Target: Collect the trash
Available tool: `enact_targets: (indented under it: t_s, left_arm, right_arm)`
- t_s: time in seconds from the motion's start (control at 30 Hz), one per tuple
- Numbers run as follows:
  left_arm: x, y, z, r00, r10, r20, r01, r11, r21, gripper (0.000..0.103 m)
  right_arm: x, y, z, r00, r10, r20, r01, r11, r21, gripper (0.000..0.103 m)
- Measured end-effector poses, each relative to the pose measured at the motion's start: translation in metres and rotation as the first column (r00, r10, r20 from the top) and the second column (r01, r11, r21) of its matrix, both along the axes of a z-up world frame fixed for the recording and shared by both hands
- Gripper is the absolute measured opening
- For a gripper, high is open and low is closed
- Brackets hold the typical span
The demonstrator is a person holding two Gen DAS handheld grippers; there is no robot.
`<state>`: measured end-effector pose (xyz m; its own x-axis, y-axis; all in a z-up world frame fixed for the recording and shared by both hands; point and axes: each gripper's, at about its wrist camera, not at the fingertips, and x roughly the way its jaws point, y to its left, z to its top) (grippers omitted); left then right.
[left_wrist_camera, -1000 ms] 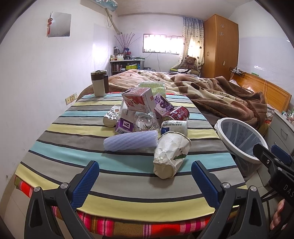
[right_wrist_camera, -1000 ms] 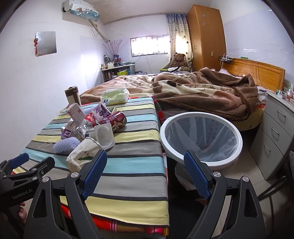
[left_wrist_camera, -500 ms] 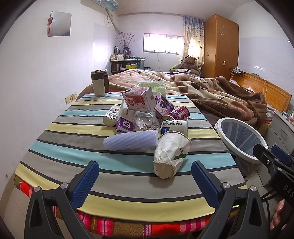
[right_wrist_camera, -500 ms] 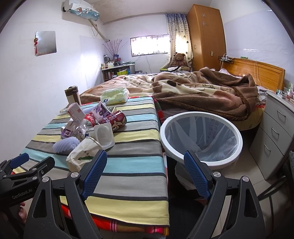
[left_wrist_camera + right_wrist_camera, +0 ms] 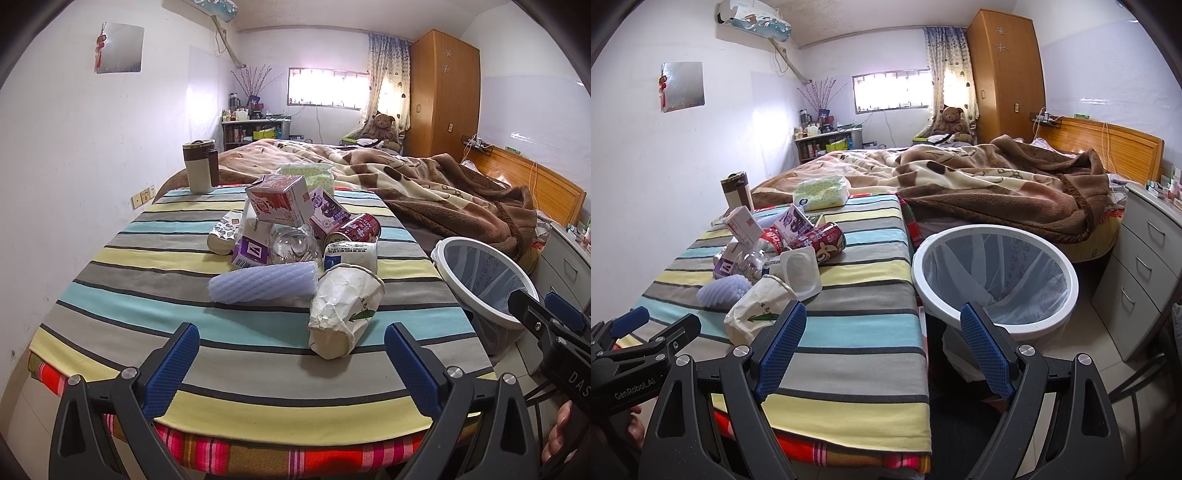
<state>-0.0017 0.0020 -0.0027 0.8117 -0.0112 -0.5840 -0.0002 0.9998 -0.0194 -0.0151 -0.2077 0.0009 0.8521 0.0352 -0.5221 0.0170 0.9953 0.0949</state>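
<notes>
The left hand-held gripper (image 5: 291, 354) hangs over the near edge of the striped counter (image 5: 110, 295), jaws spread wide and holding nothing. Just ahead of it, slightly toward its right finger, lies a crumpled paper cup (image 5: 343, 310); beyond that are a ribbed foam sleeve (image 5: 264, 286), cartons and a red can (image 5: 360, 228). The right hand-held gripper (image 5: 882, 347) is equally wide and unladen, with the white trash bin (image 5: 995, 236) ahead of its right finger, beside the counter.

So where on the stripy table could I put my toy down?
The near strip of the striped tablecloth, between the crumpled paper cup and the edge, is bare. So is the right side toward the trash bin. The middle is crowded with cartons, cans and the foam sleeve.
</notes>
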Motion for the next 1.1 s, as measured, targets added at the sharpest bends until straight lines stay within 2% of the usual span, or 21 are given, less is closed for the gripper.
enact_targets:
  t_s: [0.57, 0.7, 0.9, 1.1]
  left_arm:
    - [0.009, 0.008, -0.004, 1.0, 0.003, -0.023, -0.004, 1.0, -0.021, 0.102]
    - [0.015, 0.018, -0.009, 0.999, -0.007, -0.043, 0.005, 0.999, -0.039, 0.102]
    - [0.031, 0.052, -0.018, 0.996, -0.009, -0.084, -0.001, 0.993, -0.118, 0.102]
    - [0.046, 0.077, -0.022, 0.995, 0.001, -0.102, -0.008, 0.998, -0.069, 0.098]
  right_arm:
    - [0.008, 0.004, -0.003, 1.0, 0.005, -0.021, -0.005, 1.0, -0.003, 0.087]
    - [0.014, 0.008, -0.006, 0.999, 0.019, -0.029, -0.019, 1.0, 0.006, 0.087]
    - [0.03, 0.019, -0.016, 0.994, 0.078, -0.075, -0.072, 0.994, 0.083, 0.087]
    - [0.043, 0.043, -0.027, 0.981, 0.15, -0.125, -0.135, 0.983, 0.123, 0.087]
